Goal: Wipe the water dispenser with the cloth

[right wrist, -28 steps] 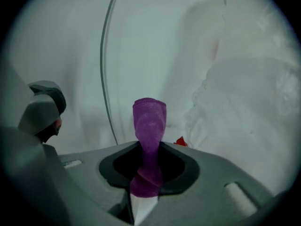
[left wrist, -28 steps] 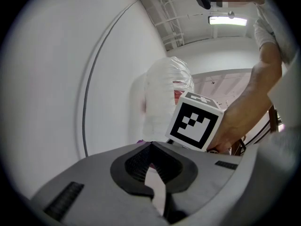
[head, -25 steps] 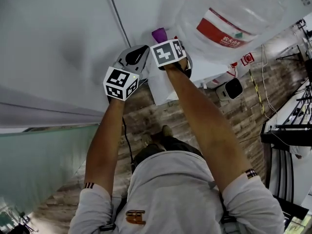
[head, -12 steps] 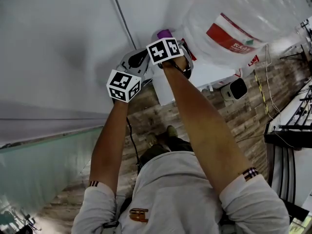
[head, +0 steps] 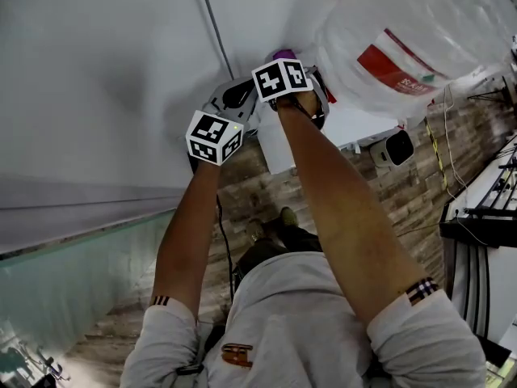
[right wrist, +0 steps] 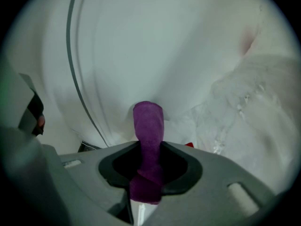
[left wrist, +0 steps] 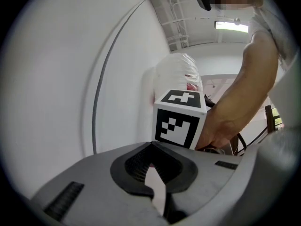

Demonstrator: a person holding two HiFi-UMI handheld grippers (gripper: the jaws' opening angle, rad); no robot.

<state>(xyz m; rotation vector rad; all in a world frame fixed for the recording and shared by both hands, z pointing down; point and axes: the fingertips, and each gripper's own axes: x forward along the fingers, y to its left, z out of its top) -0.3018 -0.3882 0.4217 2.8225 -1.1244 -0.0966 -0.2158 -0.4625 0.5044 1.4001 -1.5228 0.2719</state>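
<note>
A purple cloth (head: 282, 54) (right wrist: 148, 126) sticks out of my right gripper (head: 284, 61) (right wrist: 148, 171), which is shut on it. The cloth's tip presses against the white water dispenser (head: 273, 148) (right wrist: 178, 55) just beside the clear water bottle (head: 412, 31) (right wrist: 254, 102) with a red label. My left gripper (head: 236, 95) (left wrist: 153, 173) hovers close to the left of the right one, shut and holding nothing. In the left gripper view the right gripper's marker cube (left wrist: 179, 117) and the person's hand fill the middle, and the bottle (left wrist: 181, 72) shows behind them.
A pale wall (head: 97, 79) with a dark vertical seam (head: 214, 23) runs along the left. On the wooden floor (head: 242, 192) lie cables (head: 440, 136) and a small white and black device (head: 390, 148). Black racks (head: 485, 217) stand at the right.
Both grippers have shifted a little up and to the right in the head view, the cloth staying against the dispenser. The bottle also sits further right in the view.
</note>
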